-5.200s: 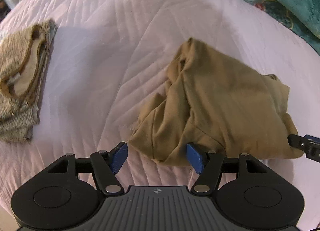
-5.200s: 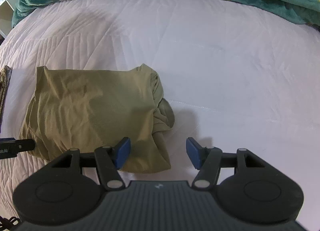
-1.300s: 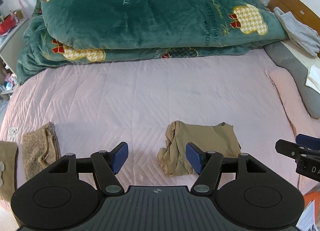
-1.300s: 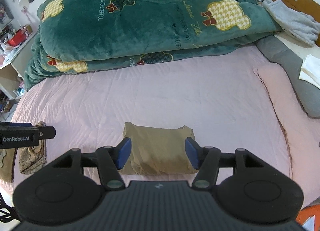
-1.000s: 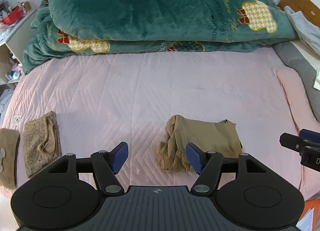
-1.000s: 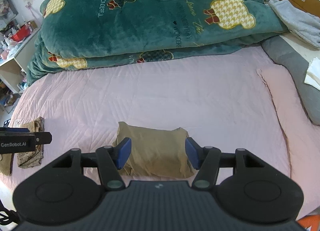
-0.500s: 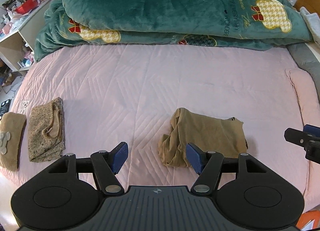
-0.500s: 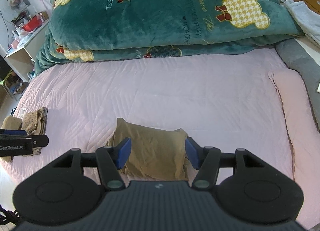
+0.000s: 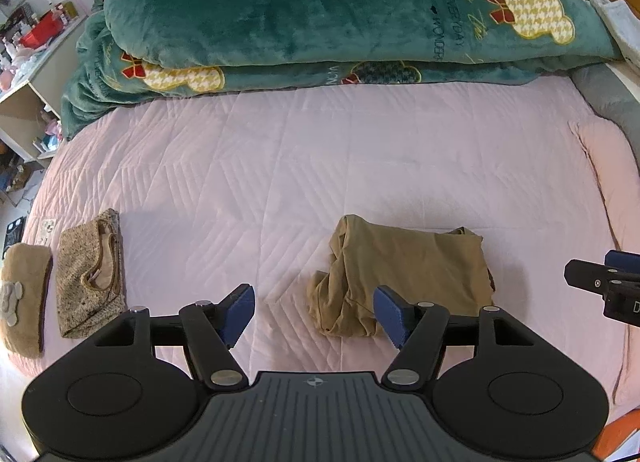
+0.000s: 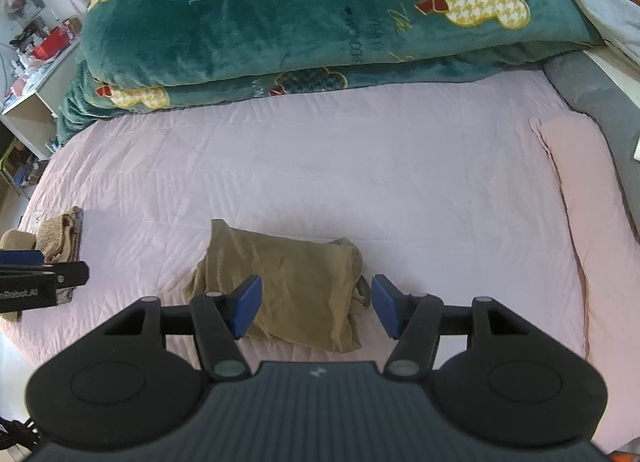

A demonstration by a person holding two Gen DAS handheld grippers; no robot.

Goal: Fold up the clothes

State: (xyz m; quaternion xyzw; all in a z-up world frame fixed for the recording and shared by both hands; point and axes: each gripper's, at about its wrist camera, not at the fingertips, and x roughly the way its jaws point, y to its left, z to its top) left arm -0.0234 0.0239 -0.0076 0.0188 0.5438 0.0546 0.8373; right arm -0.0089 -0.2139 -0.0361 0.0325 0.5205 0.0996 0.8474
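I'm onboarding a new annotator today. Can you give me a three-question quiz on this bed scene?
1. True or false: the left gripper is shut on the tan garment.
2. How many folded items lie at the left edge of the pink bedspread?
3. What lies across the far side of the bed: A) a green blanket, B) a suitcase, C) a laundry basket?

Key:
1. False. Both it and the right gripper are open and hold nothing.
2. Two: the speckled knit and the beige piece.
3. A, the green blanket.
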